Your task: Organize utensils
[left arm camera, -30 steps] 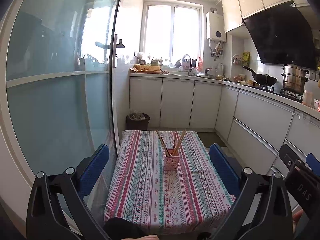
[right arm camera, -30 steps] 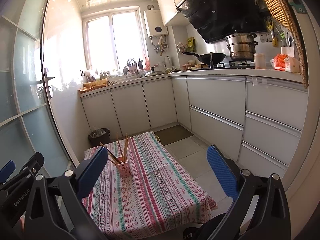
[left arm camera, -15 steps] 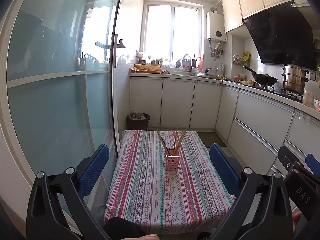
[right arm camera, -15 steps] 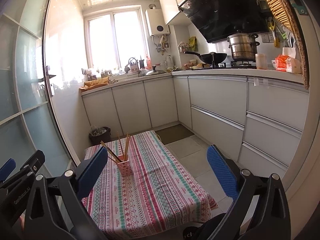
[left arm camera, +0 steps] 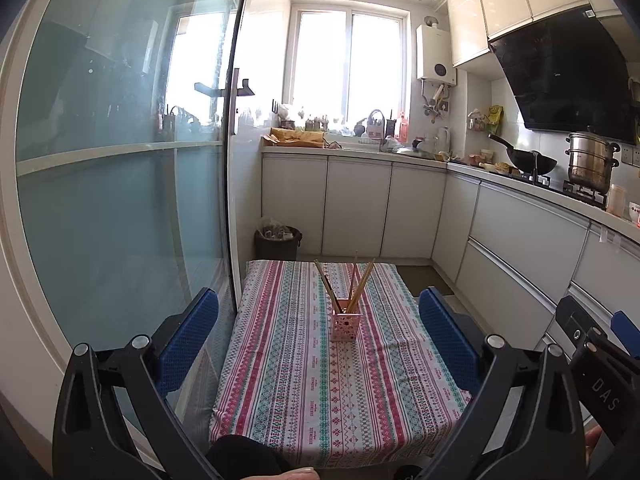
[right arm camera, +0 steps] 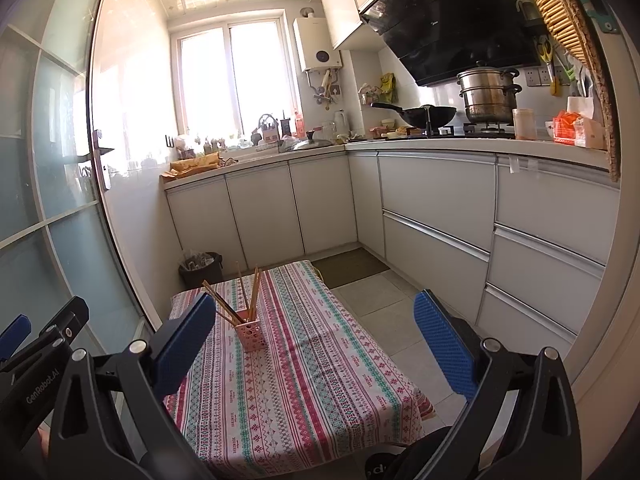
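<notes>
Above the near end of a low table [left arm camera: 304, 400] draped in a striped patterned cloth: left gripper [left arm camera: 318, 334], blue pads spread wide apart, holding nothing, touching nothing. Same for the right gripper [right arm camera: 316, 338], held just to the right of the left one, jaws wide apart and bare. Both well short of the pink perforated holder [left arm camera: 346, 325], which stands upright near the middle of the cloth. Inside it, wooden chopsticks [left arm camera: 352, 286] leaning outward in a loose fan, tips above the rim.

Bare cloth all round the holder, toward the near edge and toward the far edge alike. Left edge of the table close against a frosted glass sliding door [left arm camera: 120, 200]; right edge open to tiled floor [right arm camera: 380, 300], then white base cabinets [right arm camera: 440, 216] running along the wall.

Beyond the far edge, on the floor, a dark waste bin [left arm camera: 278, 242] by the door. On the counter to the right, a black wok [right arm camera: 428, 115] and a steel steamer pot [right arm camera: 488, 94] on the hob, under a black range hood [right arm camera: 448, 20]. Bright window [left arm camera: 346, 64] at the back wall. Between the grippers and the holder, only open air and cloth.
</notes>
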Available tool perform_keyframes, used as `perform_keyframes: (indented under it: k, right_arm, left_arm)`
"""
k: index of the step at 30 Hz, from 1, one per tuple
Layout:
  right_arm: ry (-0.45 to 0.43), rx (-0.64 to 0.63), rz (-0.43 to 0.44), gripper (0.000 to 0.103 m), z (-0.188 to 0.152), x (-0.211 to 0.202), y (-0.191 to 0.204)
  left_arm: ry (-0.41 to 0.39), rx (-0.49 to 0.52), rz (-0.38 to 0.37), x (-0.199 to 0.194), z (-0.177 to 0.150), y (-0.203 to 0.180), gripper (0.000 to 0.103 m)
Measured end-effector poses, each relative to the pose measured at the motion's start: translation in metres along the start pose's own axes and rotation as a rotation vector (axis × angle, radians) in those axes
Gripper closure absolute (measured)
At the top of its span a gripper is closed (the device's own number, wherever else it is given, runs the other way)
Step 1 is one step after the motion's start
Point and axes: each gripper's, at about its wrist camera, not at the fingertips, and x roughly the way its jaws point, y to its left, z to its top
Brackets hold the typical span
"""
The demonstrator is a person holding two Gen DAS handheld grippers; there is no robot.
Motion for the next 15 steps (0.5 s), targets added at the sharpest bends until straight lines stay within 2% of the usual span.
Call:
perform_keyframes:
  k: [10, 15]
  right_arm:
    - [0.001, -0.007, 0.005, 0.006, 0.0016, 0.0005, 0.0022]
    - [0.001, -0.007, 0.005, 0.006, 0.0019, 0.0003, 0.0013]
  left_arm:
    - [-0.005, -0.003, -0.002, -0.0023, 0.0010, 0.0010, 0.007]
    - [-0.046, 0.003, 0.015, -0.0073, 0.0029, 0.0014, 0.007]
